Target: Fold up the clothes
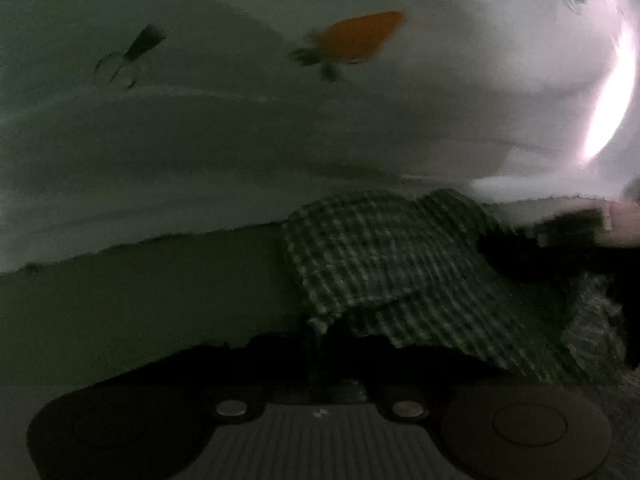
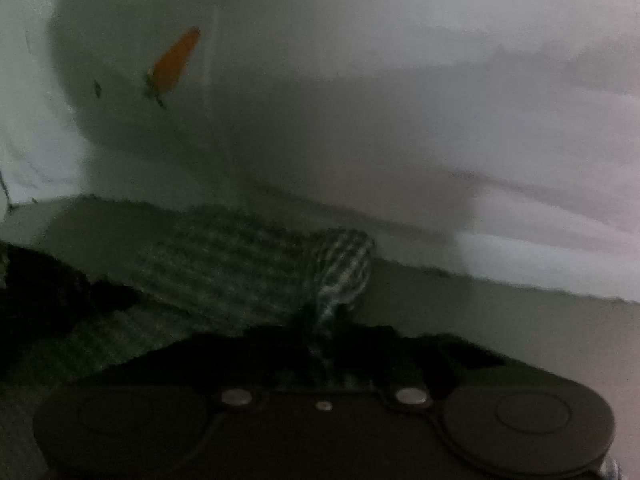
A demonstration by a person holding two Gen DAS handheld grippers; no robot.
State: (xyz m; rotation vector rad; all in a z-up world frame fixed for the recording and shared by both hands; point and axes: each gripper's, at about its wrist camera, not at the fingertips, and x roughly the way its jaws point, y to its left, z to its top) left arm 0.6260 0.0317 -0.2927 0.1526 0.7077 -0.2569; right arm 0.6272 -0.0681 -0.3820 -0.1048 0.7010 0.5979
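Pinching 2 corners of the checked cloth (image 1: 384, 264), left gripper (image 1: 320, 344) and right gripper (image 2: 320, 332) both clamped on it. Keeping it taut and level, hanging low over the white printed sheet (image 1: 200, 140) beyond.

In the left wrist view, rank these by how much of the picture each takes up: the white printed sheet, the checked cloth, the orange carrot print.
1. white printed sheet, filling most of the upper frame.
2. checked cloth; it lies much nearer the camera, so its true size is unsure.
3. orange carrot print, clearly smallest.
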